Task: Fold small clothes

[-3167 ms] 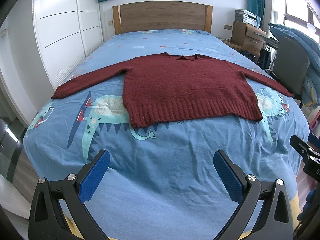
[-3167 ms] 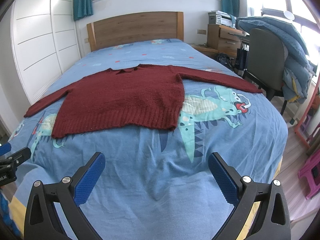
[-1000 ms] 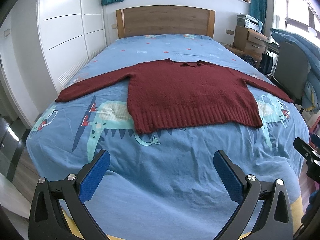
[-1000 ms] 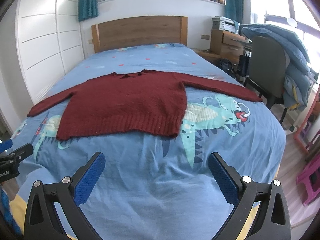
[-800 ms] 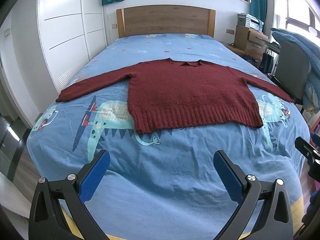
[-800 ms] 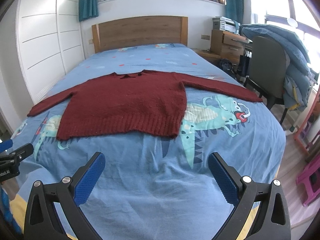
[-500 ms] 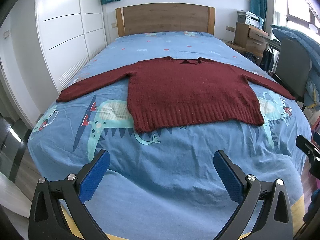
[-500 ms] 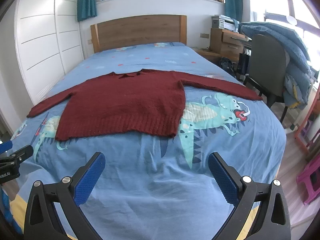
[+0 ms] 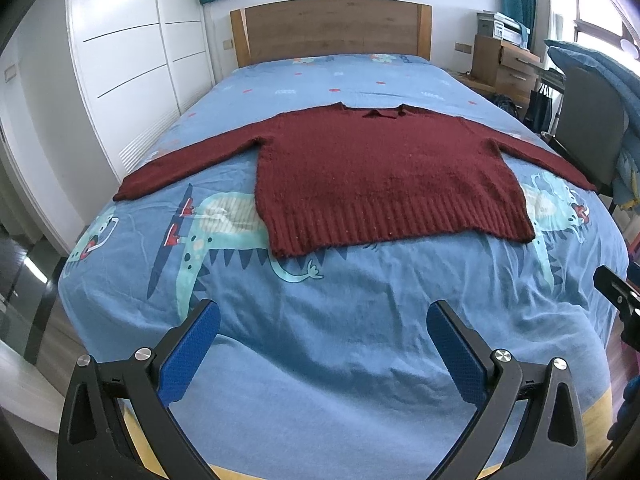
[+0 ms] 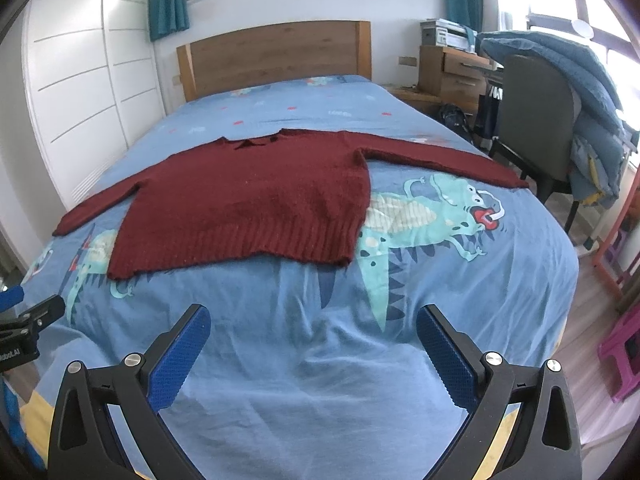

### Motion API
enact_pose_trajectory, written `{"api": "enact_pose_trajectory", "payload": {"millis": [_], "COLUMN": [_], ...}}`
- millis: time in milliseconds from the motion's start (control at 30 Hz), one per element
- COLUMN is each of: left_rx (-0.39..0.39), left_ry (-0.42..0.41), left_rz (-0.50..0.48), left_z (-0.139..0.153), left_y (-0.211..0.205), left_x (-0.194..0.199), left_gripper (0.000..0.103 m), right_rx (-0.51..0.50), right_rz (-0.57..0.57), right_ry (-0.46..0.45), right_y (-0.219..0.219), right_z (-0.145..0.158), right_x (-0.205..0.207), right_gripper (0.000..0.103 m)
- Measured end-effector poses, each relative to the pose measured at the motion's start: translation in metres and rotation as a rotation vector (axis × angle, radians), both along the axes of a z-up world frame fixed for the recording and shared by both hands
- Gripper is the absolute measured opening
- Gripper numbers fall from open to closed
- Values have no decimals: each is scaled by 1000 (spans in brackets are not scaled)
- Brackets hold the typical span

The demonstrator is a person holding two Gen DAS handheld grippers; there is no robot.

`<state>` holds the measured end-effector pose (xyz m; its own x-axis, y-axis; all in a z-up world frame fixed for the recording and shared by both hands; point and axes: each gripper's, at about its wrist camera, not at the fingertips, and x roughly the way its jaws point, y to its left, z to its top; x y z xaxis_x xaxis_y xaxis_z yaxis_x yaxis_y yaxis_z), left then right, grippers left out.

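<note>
A: Where is the sweater?
B: Spread flat across the middle of the bed, sleeves reaching toward both side edges.
A: The grippers?
B: Left gripper and right gripper: jaws wide, empty, above the foot edge.

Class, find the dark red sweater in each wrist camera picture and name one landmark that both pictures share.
Left wrist view: the sweater lies flat at picture centre, both sleeves spread wide.
Right wrist view: the sweater lies left of centre, one sleeve reaching far right.
Shared landmark: the wooden headboard behind the sweater's collar.
</note>
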<state>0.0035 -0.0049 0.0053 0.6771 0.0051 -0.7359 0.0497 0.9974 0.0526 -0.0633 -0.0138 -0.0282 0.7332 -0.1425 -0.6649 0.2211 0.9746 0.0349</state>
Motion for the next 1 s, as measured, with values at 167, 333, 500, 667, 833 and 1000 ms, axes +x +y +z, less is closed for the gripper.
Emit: {"api": "enact_pose_trajectory", "payload": {"millis": [167,333,500,667,833,1000], "left_rx": [4,14,23,28,16,5], "left_ry": [11,25,32,42,74,108], "left_rz": [3,7,6,14,17,23], "left_z": [-2,-4,-6,-8,-9,-6], "left_y": [-1,-1,-1,-1,1,3], "left_x": [1,2,3,6,14,29], "left_gripper": [102,102,102,102,102,102], "right_rx": [5,8,11,14,17,41], "right_rz": [-3,-1,2,8,12,12], "right_ry": [6,11,20,35,56,69], "right_y": [-2,-2,-3,-3,-6,-13], "right_z": [-2,-4,-8,-11,-15,-18], "right_x": [1,2,4,9,16,27], "right_gripper": [103,103,103,103,103,103]}}
